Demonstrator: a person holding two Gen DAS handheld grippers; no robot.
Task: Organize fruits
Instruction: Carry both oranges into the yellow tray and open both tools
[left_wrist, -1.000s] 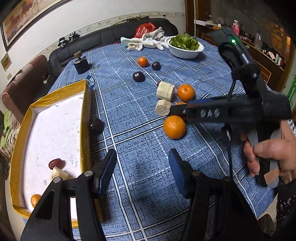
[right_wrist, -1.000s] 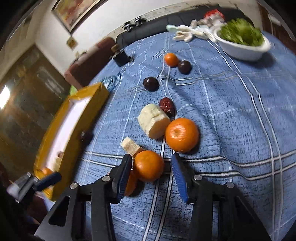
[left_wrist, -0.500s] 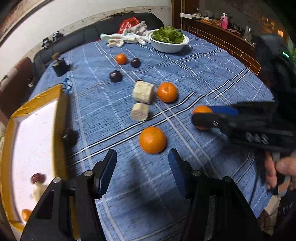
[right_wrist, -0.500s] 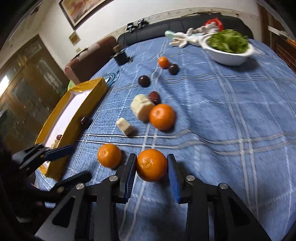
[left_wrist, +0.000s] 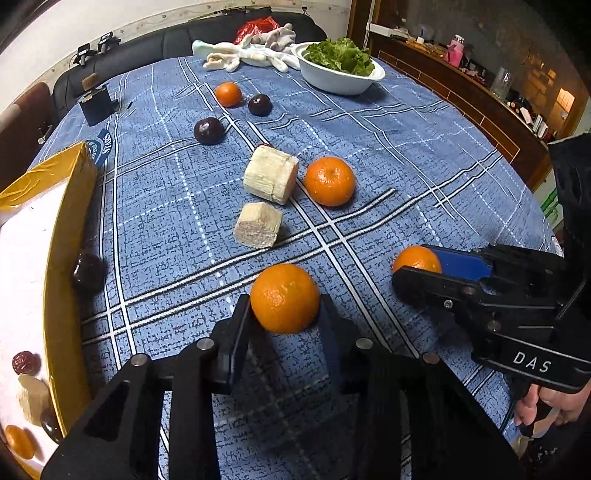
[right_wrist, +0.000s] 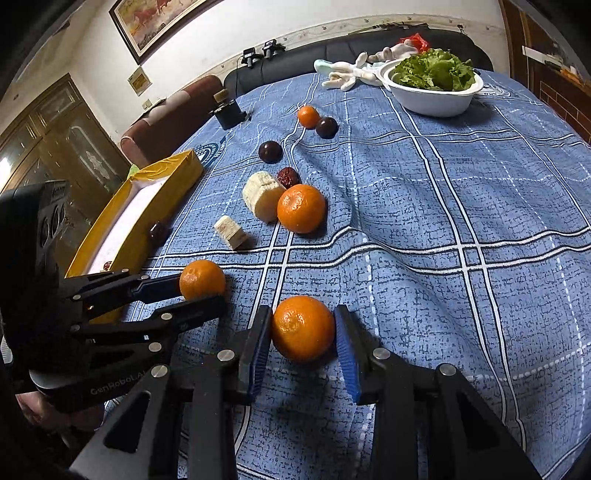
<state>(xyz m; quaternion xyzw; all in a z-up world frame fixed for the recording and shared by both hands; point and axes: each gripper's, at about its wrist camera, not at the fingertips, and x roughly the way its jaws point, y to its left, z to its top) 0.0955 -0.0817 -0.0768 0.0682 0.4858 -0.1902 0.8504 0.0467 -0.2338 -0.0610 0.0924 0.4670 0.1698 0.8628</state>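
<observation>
Orange round mandarin (left_wrist: 284, 298) sits on the blue checked cloth (left_wrist: 369, 147) between our left gripper (left_wrist: 282, 332) pads, jaws closing on it; right gripper (right_wrist: 303, 345) clamped on a second mandarin (right_wrist: 303, 328). Yellow-walled tray (left_wrist: 62, 295) lies at nine o'clock, nearer our left

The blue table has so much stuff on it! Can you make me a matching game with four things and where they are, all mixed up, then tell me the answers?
Things:
1. lettuce
2. gloves
3. yellow box
4. big white chunk

Places or states:
A. has a red date inside
B. in the white bowl
C. right beside an orange
D. heaped at the table's far end

Pairs: 1-B, 2-D, 3-A, 4-C
</observation>
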